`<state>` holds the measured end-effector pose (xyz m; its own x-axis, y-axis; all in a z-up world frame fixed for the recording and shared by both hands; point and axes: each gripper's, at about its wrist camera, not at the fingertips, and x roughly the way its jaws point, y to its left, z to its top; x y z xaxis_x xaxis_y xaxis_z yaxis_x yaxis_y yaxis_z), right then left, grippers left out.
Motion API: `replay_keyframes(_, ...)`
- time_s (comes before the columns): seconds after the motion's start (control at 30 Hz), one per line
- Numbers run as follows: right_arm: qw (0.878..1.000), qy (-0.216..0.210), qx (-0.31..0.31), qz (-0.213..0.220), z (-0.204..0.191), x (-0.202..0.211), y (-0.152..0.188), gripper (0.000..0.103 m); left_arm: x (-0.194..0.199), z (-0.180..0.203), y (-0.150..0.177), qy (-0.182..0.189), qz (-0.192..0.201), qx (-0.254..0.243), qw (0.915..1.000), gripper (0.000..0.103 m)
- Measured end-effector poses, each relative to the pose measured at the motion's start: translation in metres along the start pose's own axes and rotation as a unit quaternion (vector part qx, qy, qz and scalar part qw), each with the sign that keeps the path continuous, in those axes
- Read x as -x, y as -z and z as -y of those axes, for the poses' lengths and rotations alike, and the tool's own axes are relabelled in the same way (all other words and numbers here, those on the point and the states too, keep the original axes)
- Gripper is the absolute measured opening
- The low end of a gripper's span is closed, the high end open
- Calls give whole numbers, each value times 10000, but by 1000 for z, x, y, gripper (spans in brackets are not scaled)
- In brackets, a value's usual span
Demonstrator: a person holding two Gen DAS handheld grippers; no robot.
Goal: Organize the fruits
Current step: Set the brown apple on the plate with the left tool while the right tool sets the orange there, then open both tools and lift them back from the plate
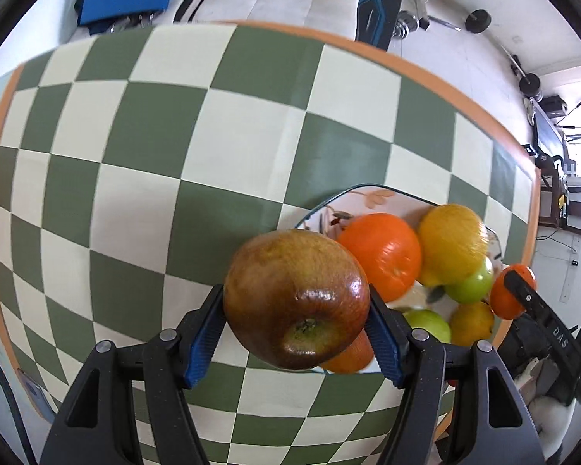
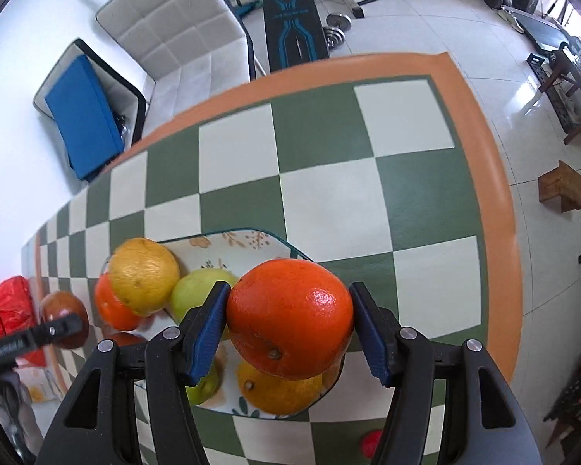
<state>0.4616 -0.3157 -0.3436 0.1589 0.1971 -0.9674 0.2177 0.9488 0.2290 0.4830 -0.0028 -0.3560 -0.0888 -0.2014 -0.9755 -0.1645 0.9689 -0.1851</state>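
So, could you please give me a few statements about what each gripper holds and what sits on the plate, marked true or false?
1. The left gripper is shut on a reddish-brown apple. True.
2. The right gripper is open with nothing between its jaws. False: it is shut on an orange.
3. The floral plate holds several fruits, including a yellow lemon and a green apple. True.
4. The table is covered by a plain blue cloth. False: the tablecloth is green and cream checked with an orange border.
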Motion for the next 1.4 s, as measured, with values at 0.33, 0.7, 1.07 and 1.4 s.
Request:
replay_keyframes(0.33,9996,-101,-74,-247,2,-12,-2,71,-11,-12,4,489,-282,319,9979,77)
replay_keyframes(0.7,10000,66,4,-58,1,9,8,90,11,1,9,53,236,-78,9997,92)
replay_keyframes(1.07,9948,546,597,622,-27,56,63,94,37,28,67,-717,1116,-672,9889,92)
replay_keyframes(1.4,9890,693,687,1116,-32,103,124,94,62,42,142,-805,1657,-950,9783,92)
